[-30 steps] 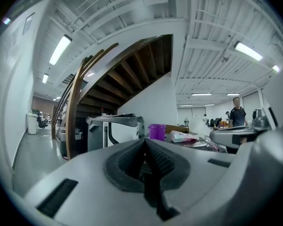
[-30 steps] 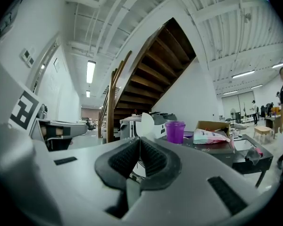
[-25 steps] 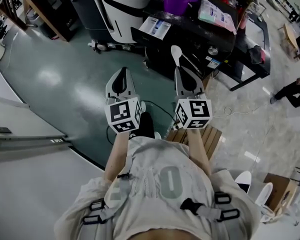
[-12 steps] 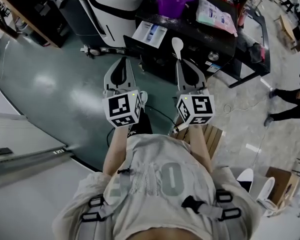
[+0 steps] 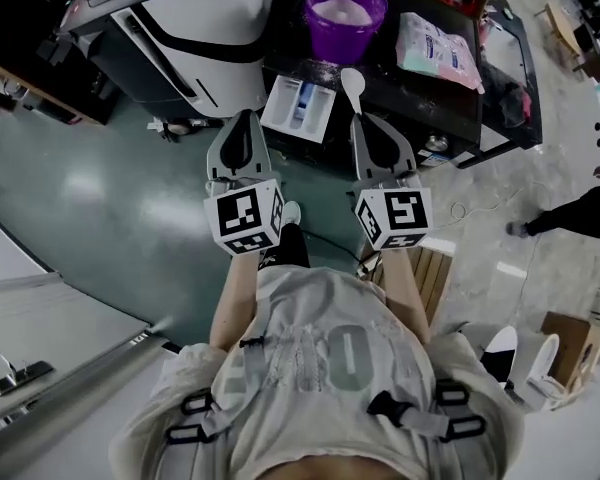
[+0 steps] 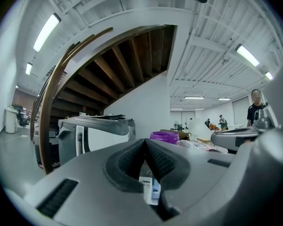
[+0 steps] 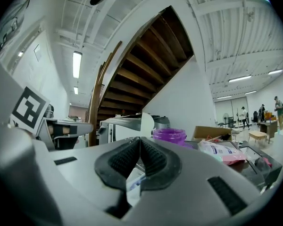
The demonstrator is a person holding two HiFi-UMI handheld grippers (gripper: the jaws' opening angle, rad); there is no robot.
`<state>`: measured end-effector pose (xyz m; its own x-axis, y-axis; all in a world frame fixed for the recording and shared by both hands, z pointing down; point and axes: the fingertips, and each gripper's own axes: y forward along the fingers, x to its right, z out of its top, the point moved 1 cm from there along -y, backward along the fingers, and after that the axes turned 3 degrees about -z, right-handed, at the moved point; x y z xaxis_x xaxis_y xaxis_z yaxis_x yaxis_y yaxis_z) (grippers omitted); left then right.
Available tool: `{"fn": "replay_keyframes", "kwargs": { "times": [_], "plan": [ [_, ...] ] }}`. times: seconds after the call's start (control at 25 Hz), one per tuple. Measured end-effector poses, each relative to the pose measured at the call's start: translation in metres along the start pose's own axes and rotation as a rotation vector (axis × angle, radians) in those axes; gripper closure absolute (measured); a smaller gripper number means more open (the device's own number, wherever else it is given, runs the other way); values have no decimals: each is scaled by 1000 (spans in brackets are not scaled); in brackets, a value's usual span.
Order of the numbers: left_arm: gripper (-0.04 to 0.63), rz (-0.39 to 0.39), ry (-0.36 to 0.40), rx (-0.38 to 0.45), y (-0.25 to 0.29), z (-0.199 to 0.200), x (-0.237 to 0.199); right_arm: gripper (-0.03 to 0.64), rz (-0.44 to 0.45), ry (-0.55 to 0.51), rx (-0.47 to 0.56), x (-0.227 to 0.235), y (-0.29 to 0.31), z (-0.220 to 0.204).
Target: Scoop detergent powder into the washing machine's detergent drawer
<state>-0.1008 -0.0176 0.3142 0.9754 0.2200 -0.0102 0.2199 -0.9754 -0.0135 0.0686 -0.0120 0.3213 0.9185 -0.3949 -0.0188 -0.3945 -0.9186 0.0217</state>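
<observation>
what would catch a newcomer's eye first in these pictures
The bright purple plastic bucket of white powder stands out on the black table at the top of the head view. Just below it, a white plastic scoop sticks out of the shut right gripper, beside the open white detergent drawer. The left gripper is shut and empty.

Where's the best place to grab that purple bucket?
Likely the rim of the purple bucket, nearest side, coming down from above, one finger inside and one outside: it stands upright and open, and its round body looks too wide to span.
</observation>
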Motion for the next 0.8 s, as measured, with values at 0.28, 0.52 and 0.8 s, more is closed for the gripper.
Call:
{"fn": "replay_keyframes", "kwargs": {
  "times": [0.28,0.52,0.8],
  "plan": [
    [575,-111,6,10,104,16,-24,607,-93,-11,11,27,85,18],
    [575,-220,19,9,166,21,-31,607,-180,-2,24,45,132,26],
    [575,-333,55,20,195,27,-14,607,-302,37,30,74,139,30]
  ]
}}
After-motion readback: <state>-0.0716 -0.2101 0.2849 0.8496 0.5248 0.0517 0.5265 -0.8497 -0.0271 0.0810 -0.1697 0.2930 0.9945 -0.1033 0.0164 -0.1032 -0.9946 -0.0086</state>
